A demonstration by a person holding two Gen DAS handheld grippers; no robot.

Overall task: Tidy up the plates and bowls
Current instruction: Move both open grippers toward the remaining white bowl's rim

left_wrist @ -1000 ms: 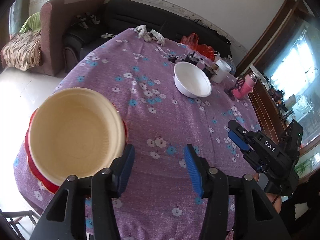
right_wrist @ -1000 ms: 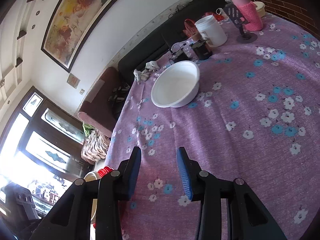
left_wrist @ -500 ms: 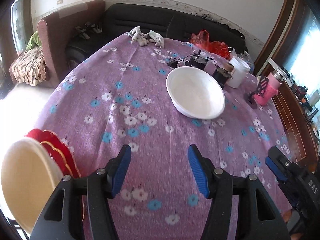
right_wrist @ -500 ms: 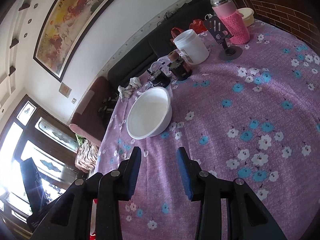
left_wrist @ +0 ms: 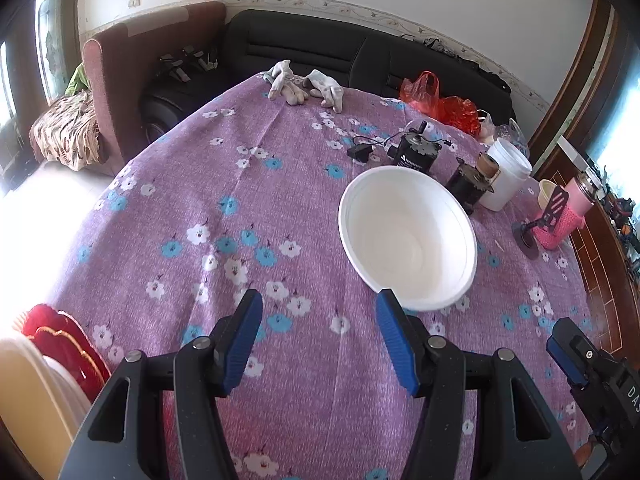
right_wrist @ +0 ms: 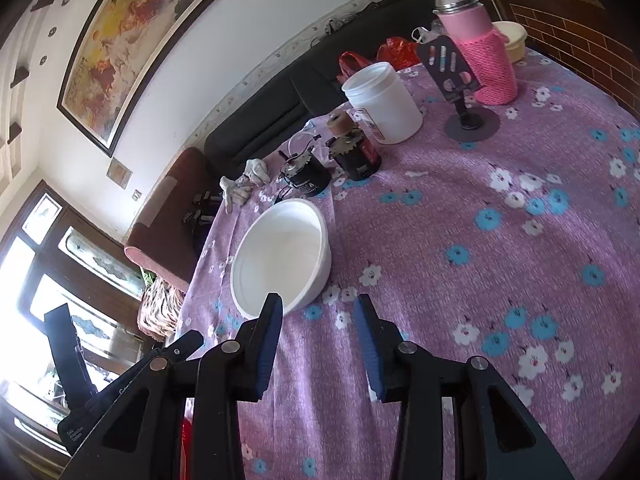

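While we looked along the left wrist view:
Left tool [left_wrist: 318, 334]: we held it spread, nothing between its pads, above the counter [left_wrist: 248, 184].
White bowl [left_wrist: 406, 238]: upright on the cloth, just beyond our right pad.
Cream bowl [left_wrist: 28, 392]: on red plates [left_wrist: 68, 346], lower left edge.
Right wrist view:
Right tool [right_wrist: 318, 338]: we kept it spread, empty.
White bowl [right_wrist: 280, 260]: touching or just beside our left pad; we could not tell which.

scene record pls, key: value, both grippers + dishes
left gripper: open, empty, near white bowl's rim
right gripper: open, empty, also near that bowl
white bowl: upright, empty, on purple floral tablecloth
cream bowl: at table edge, on red plate
behind white bowl: white jar, pink bottle, phone stand
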